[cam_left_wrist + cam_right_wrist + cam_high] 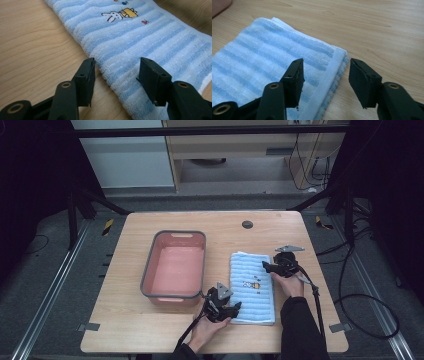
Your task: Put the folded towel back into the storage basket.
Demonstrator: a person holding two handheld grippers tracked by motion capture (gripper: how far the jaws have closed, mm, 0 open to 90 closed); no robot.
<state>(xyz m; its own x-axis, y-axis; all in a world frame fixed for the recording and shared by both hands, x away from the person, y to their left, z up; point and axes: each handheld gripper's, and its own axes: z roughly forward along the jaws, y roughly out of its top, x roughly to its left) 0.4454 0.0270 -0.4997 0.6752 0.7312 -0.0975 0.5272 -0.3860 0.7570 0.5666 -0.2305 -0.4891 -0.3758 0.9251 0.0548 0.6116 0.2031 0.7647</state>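
Towel (252,287), folded at frame centre-right, is lying between left gripper (223,309) and right gripper (280,266), jaws spread straddling opposite edges; next, probably pinching both.

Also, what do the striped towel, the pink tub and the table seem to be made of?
Towel: probably cotton terry, going by its fuzzy looped pile in blue and white stripes, with a printed rabbit.
Tub: likely moulded plastic, with smooth matte pink walls and a grey rim.
Table: wood or wood-look laminate; pale grain lines show, and the finish is smooth with a low sheen.
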